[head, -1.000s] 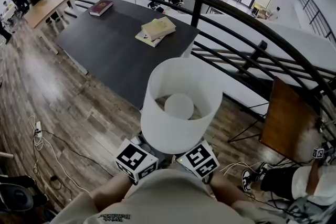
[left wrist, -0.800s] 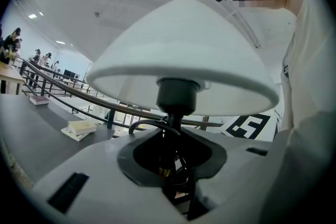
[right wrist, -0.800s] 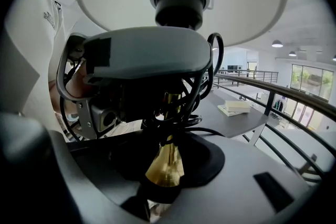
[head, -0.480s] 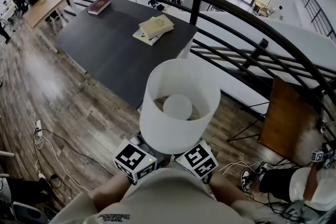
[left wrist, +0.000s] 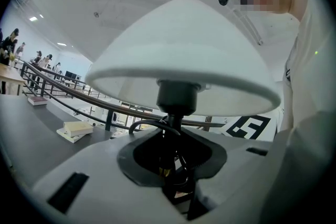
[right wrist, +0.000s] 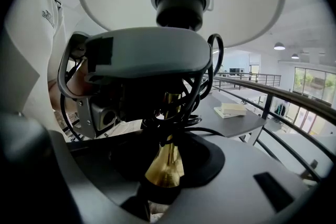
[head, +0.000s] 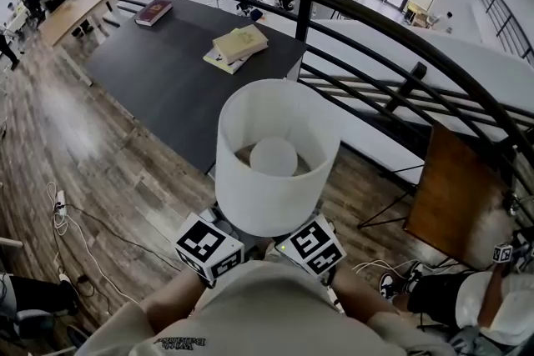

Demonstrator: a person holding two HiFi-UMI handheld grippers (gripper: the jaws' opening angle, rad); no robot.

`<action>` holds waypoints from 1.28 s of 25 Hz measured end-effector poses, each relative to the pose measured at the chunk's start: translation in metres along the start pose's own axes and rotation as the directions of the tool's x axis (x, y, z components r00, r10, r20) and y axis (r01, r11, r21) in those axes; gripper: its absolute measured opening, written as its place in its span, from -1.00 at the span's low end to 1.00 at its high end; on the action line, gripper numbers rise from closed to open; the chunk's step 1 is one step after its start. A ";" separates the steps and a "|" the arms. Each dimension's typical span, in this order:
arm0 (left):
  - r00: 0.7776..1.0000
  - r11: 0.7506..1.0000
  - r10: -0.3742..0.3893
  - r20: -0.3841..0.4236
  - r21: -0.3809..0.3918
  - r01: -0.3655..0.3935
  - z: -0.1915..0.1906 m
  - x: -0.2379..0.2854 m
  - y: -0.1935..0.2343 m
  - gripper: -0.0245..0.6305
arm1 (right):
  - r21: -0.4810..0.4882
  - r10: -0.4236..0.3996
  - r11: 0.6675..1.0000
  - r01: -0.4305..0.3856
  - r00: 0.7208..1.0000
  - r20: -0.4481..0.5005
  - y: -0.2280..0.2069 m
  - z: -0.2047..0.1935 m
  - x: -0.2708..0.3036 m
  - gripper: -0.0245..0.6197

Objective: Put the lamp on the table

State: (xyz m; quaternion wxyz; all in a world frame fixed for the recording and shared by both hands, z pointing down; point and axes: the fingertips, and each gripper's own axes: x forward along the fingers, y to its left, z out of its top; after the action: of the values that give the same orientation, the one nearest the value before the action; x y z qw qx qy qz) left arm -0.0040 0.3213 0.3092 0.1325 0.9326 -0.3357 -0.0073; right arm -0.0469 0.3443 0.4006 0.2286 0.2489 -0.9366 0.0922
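While the left gripper (left wrist: 170, 165) and right gripper (right wrist: 167, 168) pinch the lamp (head: 267, 188) by its stem, jaws part-closed, the shade above them could tip if either slackens.

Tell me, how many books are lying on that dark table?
3. A dark red book lies at the dark table's far left corner; two pale yellow books, one atop the other, sit near its right edge. The stack may hide more.
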 end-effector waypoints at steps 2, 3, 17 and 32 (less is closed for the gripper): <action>1.000 1.000 0.002 0.013 0.011 -0.002 0.004 0.009 0.000 -0.64 | -0.016 -0.004 1.000 0.004 1.000 0.011 -0.010 0.002 -0.003 -0.59; 1.000 1.000 0.002 0.019 0.014 -0.003 0.006 0.013 0.000 -0.64 | -0.021 -0.005 1.000 0.005 1.000 0.018 -0.014 0.003 -0.005 -0.59; 0.996 0.996 -0.063 0.065 0.067 0.058 0.042 0.071 0.003 -0.64 | -0.048 -0.061 0.996 0.069 0.988 0.144 -0.081 0.028 -0.028 -0.58; 0.989 0.990 -0.138 0.049 0.023 0.137 0.071 0.172 0.148 -0.64 | 0.003 -0.132 0.991 0.132 0.987 0.089 -0.229 0.067 0.066 -0.59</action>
State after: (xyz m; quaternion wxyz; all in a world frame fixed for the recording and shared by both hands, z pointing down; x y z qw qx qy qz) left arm 0.0296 0.0864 0.2907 0.1143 0.9542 -0.2741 -0.0366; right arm -0.0069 0.1002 0.3862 0.1926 0.3138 -0.9275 0.0641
